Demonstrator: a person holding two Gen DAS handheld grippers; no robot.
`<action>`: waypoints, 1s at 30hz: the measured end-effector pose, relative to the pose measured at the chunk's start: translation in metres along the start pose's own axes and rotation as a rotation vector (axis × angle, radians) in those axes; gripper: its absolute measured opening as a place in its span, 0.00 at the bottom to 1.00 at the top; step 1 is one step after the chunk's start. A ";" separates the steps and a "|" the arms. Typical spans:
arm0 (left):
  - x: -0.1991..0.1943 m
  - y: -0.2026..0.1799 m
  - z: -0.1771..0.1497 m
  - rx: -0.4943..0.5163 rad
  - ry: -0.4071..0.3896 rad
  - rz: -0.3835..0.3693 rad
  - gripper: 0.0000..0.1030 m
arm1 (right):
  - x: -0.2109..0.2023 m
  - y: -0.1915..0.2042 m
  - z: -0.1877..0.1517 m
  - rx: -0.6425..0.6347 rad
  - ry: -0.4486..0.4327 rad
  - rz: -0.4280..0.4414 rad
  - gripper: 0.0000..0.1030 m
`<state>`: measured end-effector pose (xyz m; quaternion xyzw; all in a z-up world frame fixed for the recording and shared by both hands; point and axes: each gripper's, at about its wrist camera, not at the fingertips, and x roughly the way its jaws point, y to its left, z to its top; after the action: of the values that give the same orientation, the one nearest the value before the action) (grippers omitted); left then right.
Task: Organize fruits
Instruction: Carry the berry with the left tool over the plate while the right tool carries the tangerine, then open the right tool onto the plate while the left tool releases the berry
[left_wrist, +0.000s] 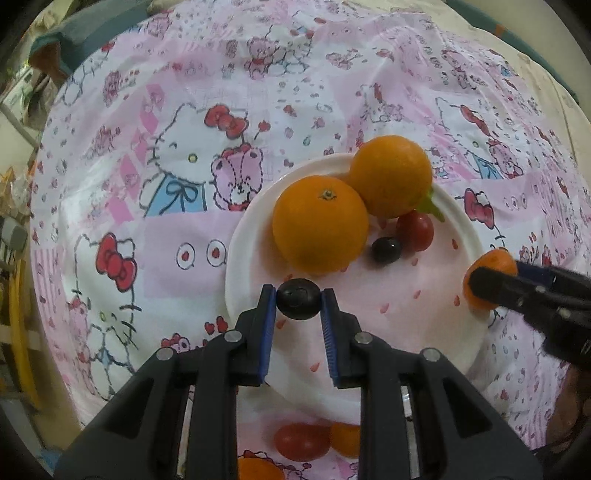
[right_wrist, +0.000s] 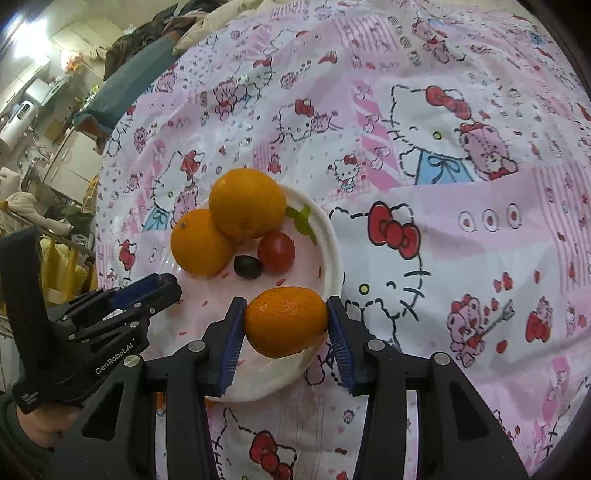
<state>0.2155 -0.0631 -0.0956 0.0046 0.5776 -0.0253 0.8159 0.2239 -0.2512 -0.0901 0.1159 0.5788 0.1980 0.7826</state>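
Note:
A white plate (left_wrist: 454, 332) (right_wrist: 332, 258) holds two oranges (left_wrist: 320, 223) (right_wrist: 246, 202), a red cherry tomato (left_wrist: 414, 230) (right_wrist: 276, 252) and a dark blueberry (left_wrist: 386, 250) (right_wrist: 247, 266). My left gripper (left_wrist: 298, 298) is shut on a second blueberry (left_wrist: 297, 298) above the plate's near left rim. My right gripper (right_wrist: 286, 317) is shut on a small orange kumquat (right_wrist: 286, 320) over the plate's near edge; it shows in the left wrist view (left_wrist: 491, 271) at the plate's right rim.
A pink cartoon-print cloth (left_wrist: 147, 221) (right_wrist: 461, 221) covers the table. A red tomato (left_wrist: 302, 441) and small orange fruits (left_wrist: 345, 439) lie on the cloth under my left gripper. Room clutter stands beyond the table's left edge (right_wrist: 44, 155).

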 end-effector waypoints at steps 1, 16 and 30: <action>0.001 0.000 0.000 -0.006 0.005 -0.003 0.20 | 0.003 0.000 0.000 -0.003 0.007 -0.001 0.45; -0.001 -0.003 0.000 0.021 -0.013 0.017 0.21 | 0.006 0.009 0.000 -0.023 0.004 0.007 0.47; -0.005 -0.007 0.002 0.033 -0.031 0.016 0.28 | -0.009 0.008 0.004 0.006 -0.067 0.033 0.68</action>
<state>0.2150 -0.0697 -0.0903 0.0221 0.5642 -0.0284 0.8248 0.2243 -0.2479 -0.0783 0.1344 0.5510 0.2049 0.7977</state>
